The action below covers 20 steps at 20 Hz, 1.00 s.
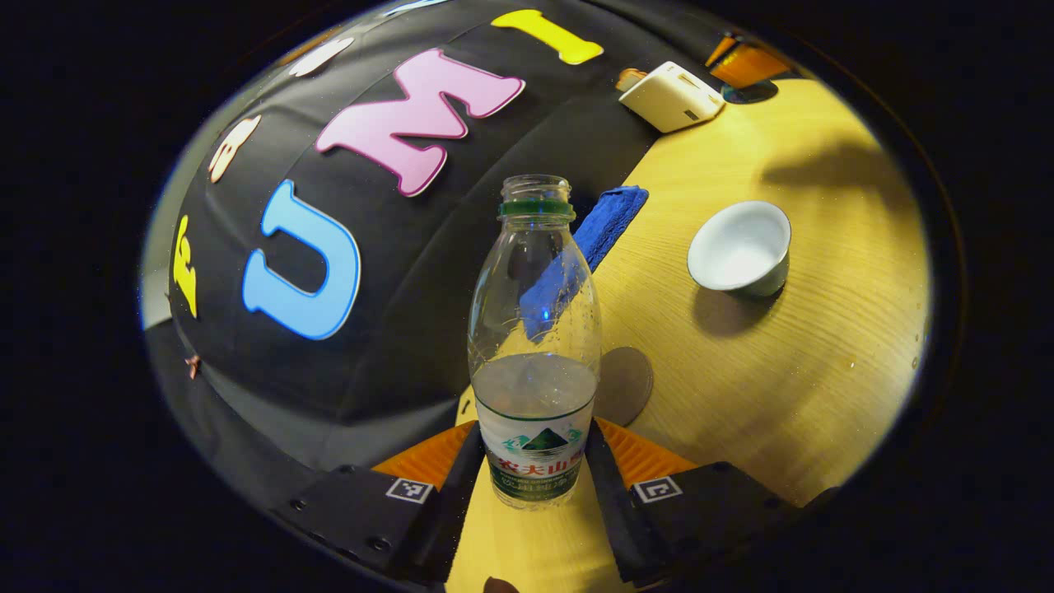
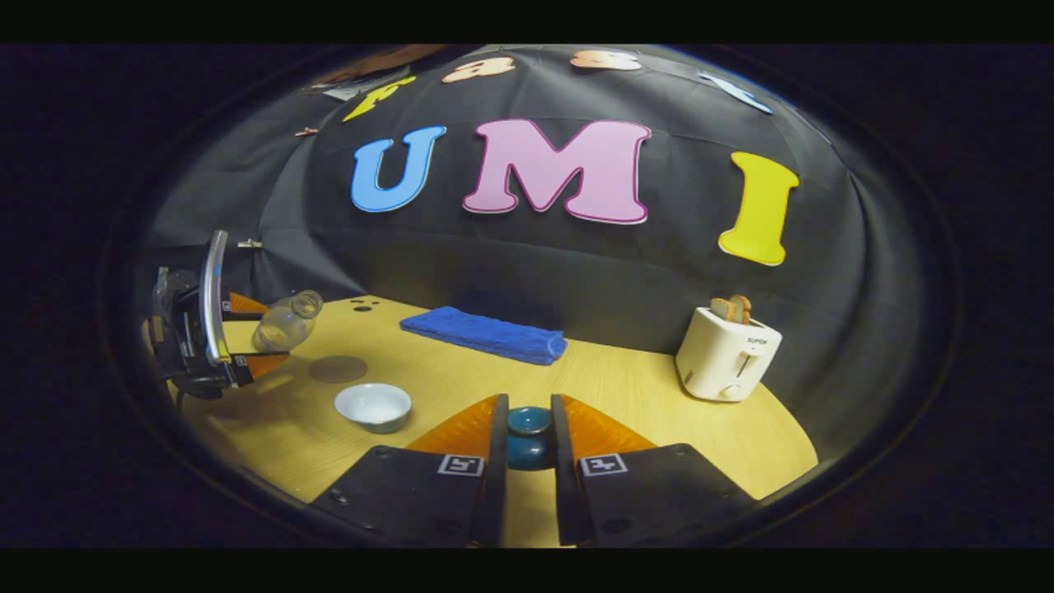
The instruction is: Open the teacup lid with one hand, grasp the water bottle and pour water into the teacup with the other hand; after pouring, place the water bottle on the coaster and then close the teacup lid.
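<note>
Cloth-walled recording booth, wooden table (image 2: 626, 387)

A pale yellow wooden table (image 2: 626, 395) with a fine straight grain and a rounded front edge carries the things. In the right gripper view, a folded blue cloth towel (image 2: 486, 333) lies at about 12 o'clock, against the back edge. A boxy cream-white toaster (image 2: 726, 354) with toast in its slots stands at 3 o'clock. A small white ceramic teacup (image 2: 373, 406), uncovered, sits at 9 o'clock, and just beyond it, toward 10 o'clock, lies a flat round brown coaster (image 2: 338, 368), apart from the cup.
</note>
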{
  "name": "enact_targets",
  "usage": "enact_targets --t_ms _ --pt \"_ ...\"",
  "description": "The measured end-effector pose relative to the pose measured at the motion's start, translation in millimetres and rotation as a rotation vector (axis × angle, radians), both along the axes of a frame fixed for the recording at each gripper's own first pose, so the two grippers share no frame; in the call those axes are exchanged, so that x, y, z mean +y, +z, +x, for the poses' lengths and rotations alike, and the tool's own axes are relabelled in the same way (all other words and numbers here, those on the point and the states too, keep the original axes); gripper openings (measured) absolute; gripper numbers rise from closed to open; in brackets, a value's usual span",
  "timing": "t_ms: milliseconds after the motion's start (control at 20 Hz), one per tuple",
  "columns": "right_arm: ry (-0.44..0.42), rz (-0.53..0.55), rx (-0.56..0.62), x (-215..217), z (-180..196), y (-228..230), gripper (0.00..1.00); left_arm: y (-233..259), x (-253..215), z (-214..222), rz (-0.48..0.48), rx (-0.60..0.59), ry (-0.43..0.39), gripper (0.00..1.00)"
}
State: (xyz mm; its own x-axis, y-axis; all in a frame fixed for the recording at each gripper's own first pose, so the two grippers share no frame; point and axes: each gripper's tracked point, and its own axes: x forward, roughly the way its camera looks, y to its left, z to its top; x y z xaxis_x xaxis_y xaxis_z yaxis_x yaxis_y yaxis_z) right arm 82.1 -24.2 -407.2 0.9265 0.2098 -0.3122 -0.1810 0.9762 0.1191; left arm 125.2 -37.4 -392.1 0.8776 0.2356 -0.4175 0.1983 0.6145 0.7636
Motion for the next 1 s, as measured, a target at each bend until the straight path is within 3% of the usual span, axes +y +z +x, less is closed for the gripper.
enact_targets --t_ms 100,150,200,500,1000 --pt "-0.001 -0.003 0.001 -4 -1 -2 0.23 3 -1 0 0.080 -0.011 -0.027 0.73" --pt "-0.002 -0.003 0.001 -6 -2 -2 0.23 7 -4 2 0.119 -0.015 -0.042 0.68" --pt "-0.004 -0.004 0.000 -8 -3 -2 0.23 11 -7 5 0.157 -0.022 -0.060 0.73" --pt "-0.008 -0.024 -0.005 -14 -5 -4 0.23 17 -9 13 0.346 -0.035 -0.117 0.73" --pt "-0.010 -0.019 0.004 -18 -12 -8 0.23 22 -2 18 0.541 -0.025 -0.174 0.73"
